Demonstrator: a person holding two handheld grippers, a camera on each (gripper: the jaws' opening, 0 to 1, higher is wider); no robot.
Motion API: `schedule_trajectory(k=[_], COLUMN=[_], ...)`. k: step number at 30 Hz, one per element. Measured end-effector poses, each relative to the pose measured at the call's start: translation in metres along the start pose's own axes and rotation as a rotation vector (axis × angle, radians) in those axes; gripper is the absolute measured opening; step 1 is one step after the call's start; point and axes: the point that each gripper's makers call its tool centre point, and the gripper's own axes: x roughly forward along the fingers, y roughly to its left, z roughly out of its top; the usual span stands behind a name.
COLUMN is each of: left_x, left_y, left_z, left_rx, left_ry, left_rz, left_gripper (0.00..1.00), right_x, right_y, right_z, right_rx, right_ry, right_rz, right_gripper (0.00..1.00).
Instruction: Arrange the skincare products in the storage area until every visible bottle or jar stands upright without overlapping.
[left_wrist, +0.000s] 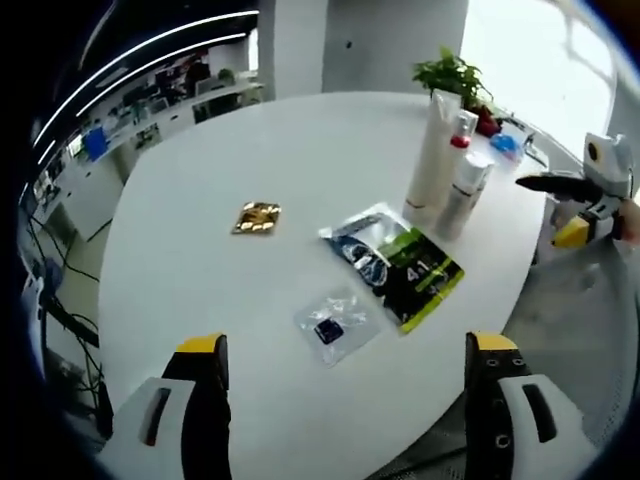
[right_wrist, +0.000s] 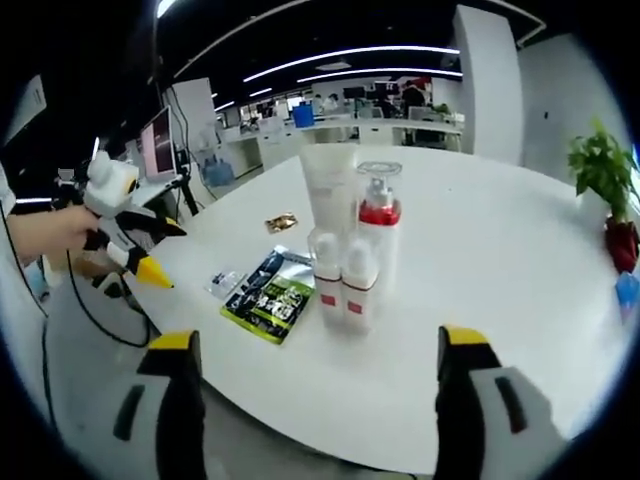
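Observation:
Several skincare containers stand upright in a tight cluster on the white round table (left_wrist: 250, 130): a tall white tube (left_wrist: 435, 150) (right_wrist: 330, 190), a pump bottle with a red collar (left_wrist: 462, 135) (right_wrist: 378, 225), and two small white bottles with red labels (left_wrist: 465, 195) (right_wrist: 342, 280). My left gripper (left_wrist: 348, 345) is open over the table's near edge, well short of them. My right gripper (right_wrist: 318, 338) is open just in front of the small bottles. Each gripper also appears in the other's view, held off the table edge: the right gripper (left_wrist: 545, 210) and the left gripper (right_wrist: 172, 256).
A green and black pouch (left_wrist: 400, 262) (right_wrist: 268, 290), a small clear bag (left_wrist: 335, 325) (right_wrist: 225, 283) and a gold packet (left_wrist: 257, 217) (right_wrist: 282, 222) lie flat on the table. A potted plant (left_wrist: 450, 72) (right_wrist: 600, 165) stands at the far edge. A hand (right_wrist: 45, 235) holds the left gripper.

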Motion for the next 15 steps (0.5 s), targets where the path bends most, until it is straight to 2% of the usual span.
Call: schedule_trajectory(k=[15], left_x=[0.033], left_y=[0.029], left_z=[0.029], left_rx=[0.042], left_ry=[0.043], left_rz=[-0.008], left_gripper=[0.95], right_x=[0.000], right_y=[-0.003], right_z=[-0.001], right_rx=[0.018], right_ry=[0.005], right_rz=[-0.008], right_gripper=[0.98])
